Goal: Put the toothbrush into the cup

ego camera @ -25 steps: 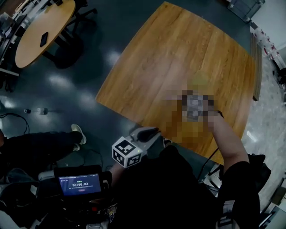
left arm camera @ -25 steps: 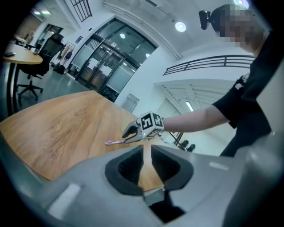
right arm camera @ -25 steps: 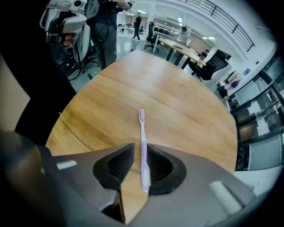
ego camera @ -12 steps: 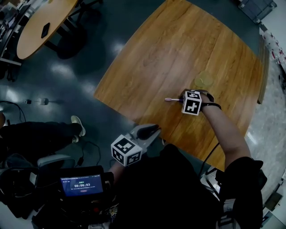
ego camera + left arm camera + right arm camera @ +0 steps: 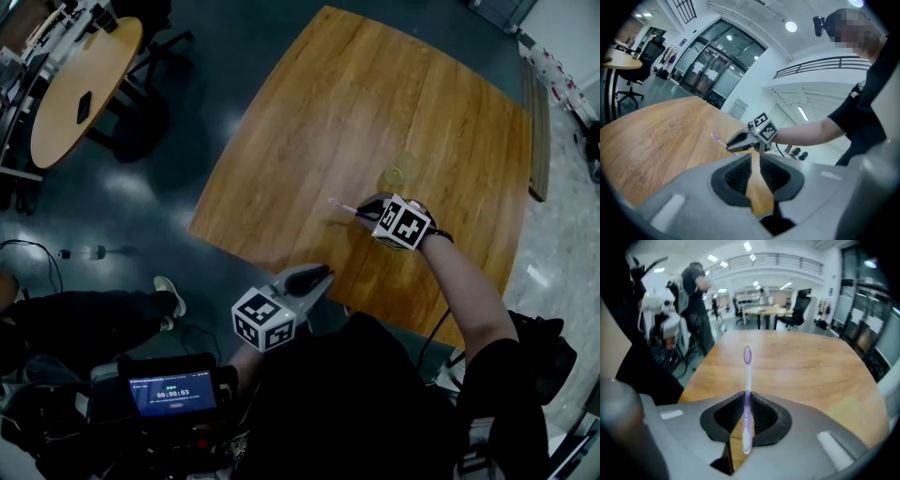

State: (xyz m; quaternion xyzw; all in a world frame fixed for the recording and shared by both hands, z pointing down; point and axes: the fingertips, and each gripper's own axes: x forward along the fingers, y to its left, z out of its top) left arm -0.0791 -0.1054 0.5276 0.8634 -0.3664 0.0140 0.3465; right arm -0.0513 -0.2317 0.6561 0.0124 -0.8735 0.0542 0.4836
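Toothbrush (image 5: 747,380) sat clamped by its handle in the right gripper (image 5: 367,211), just beside the cup (image 5: 398,175) on the person's side. Its bristle end pointed away from the cup, probably leaving a free length to swing over the rim. The left gripper (image 5: 754,164) waited well back from the cup, jaws almost together on nothing, seemingly unneeded.

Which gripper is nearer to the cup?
Right. The right gripper, shut on the toothbrush, is just beside the cup; the left gripper hangs at the table's near edge, farther away.
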